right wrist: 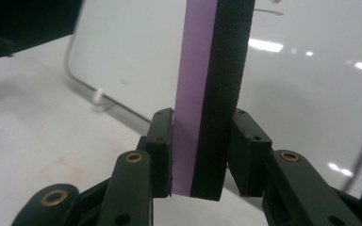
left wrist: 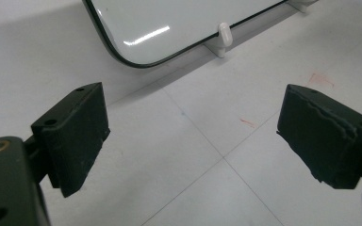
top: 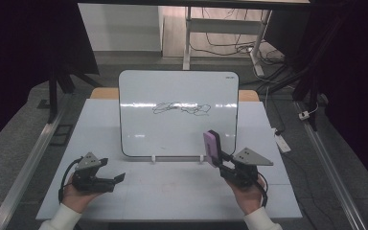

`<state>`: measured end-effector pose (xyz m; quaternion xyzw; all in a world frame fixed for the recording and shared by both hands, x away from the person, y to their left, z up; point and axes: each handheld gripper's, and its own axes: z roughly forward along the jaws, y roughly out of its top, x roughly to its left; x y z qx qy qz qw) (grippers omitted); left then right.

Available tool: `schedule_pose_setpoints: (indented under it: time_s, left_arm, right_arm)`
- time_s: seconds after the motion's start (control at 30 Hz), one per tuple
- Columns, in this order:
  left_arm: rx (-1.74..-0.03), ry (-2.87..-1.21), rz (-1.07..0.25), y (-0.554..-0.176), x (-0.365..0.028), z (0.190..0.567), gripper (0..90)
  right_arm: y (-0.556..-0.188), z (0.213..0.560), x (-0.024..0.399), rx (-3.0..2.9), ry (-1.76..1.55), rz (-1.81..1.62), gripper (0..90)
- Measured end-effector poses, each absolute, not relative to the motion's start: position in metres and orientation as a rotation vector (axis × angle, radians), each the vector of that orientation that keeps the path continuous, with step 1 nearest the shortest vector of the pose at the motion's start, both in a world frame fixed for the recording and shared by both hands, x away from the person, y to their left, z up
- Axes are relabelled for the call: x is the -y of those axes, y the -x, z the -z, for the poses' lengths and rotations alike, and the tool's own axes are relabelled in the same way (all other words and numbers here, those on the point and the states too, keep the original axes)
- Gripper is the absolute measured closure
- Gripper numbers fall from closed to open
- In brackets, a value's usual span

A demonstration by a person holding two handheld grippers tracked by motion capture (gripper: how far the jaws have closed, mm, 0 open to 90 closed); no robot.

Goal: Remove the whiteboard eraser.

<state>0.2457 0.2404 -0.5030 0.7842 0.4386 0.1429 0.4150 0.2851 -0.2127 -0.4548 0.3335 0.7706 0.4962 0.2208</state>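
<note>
Both hands rest low on the near part of the white table (top: pixel 172 191), palms cupping the grippers from beneath. The right gripper (top: pixel 220 160) points up and forward, its jaws clenched on a whiteboard eraser (top: pixel 212 146) — purple back, black felt face — which stands upright between them just in front of the whiteboard (top: pixel 177 96), near its lower right corner. The left gripper (top: pixel 117 178) lies level, jaws spread wide over bare table. The high view shows a black scribble (top: pixel 182 108) across the board; the left gripper view shows a white clip foot (left wrist: pixel 224 35) at the board's lower edge.
</note>
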Motion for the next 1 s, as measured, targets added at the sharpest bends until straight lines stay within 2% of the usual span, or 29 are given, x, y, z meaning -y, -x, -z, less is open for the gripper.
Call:
schedule_pose_setpoints:
  time_s: [0.5,0.7,1.0]
  left_arm:
    - [-1.076,-1.909,-0.333,-0.245,-0.232,0.495,10.8]
    - [-1.023,-1.868,-0.316,-0.247,-0.214,0.481,11.2]
    - [-0.946,-1.893,-0.286,-0.259,-0.178,0.466,11.2]
  right_arm:
    - [-0.273,0.466,0.176,-2.191,-0.793,-1.509,63.8]
    - [-0.272,0.470,0.156,-2.213,-0.747,-1.515,63.8]
    - [-0.271,0.476,0.147,-2.221,-0.737,-1.506,63.7]
